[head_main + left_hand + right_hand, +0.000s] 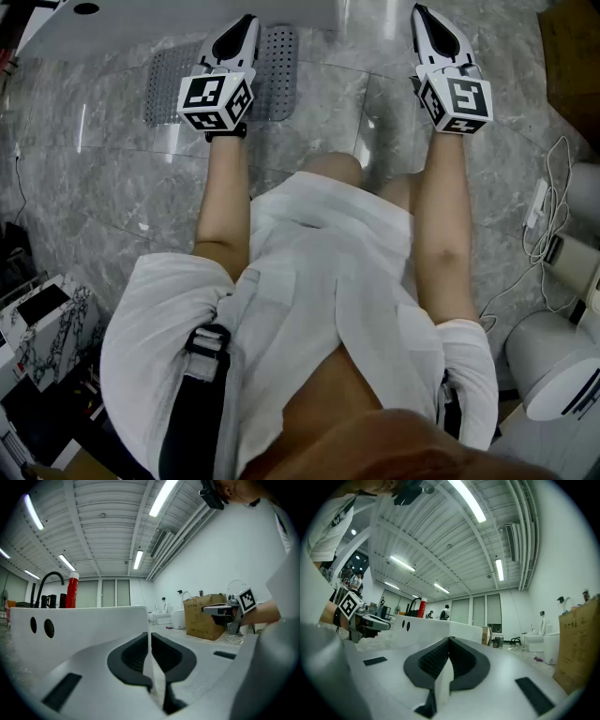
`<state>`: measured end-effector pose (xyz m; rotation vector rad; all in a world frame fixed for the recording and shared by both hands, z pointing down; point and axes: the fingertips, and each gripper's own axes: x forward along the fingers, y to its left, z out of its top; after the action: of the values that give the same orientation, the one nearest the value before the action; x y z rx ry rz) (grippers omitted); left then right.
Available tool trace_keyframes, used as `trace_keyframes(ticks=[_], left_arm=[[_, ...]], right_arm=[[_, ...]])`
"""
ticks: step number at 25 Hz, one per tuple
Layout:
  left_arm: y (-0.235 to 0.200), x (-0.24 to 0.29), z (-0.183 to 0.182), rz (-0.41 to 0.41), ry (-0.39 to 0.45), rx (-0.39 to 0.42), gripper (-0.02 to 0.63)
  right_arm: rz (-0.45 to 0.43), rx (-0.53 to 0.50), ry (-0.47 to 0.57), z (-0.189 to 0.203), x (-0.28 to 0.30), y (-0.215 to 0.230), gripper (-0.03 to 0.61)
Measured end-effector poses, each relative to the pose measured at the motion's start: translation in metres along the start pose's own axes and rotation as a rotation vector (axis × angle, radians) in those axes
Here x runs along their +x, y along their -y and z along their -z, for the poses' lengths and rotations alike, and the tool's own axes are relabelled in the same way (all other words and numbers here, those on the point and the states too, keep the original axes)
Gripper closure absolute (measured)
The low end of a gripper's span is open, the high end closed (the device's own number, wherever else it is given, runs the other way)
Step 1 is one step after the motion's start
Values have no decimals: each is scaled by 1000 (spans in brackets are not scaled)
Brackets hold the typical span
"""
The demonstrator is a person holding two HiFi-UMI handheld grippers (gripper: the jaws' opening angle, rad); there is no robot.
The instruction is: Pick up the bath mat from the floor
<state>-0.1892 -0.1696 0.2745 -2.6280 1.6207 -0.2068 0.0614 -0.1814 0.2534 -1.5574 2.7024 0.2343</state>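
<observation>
A grey perforated bath mat lies flat on the grey marble floor, just in front of a white bathtub. My left gripper is held out above the mat's middle, jaws shut and empty. The right gripper hangs over bare floor to the mat's right, also shut on nothing. The left gripper view shows the left gripper level, facing the tub wall. From the right gripper view, the right gripper faces the tub's side, with the left gripper at its left.
A red bottle and black tap stand on the tub rim. A cardboard box sits to the right. White cables and a round white appliance lie at the right. Marbled boxes stand at the left.
</observation>
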Motion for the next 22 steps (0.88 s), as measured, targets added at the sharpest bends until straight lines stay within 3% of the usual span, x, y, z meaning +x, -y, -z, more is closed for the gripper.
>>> trace_keyframes(ticks=[10, 17, 22], left_arm=[[3, 1, -1, 0, 3, 10, 584], [2, -4, 10, -26, -27, 3, 580], [2, -4, 46, -19, -148, -14, 451]], right_arm=[[-4, -19, 47, -13, -4, 1, 552], [-98, -38, 25, 6, -2, -14, 523], [-122, -27, 6, 15, 2, -22, 468]])
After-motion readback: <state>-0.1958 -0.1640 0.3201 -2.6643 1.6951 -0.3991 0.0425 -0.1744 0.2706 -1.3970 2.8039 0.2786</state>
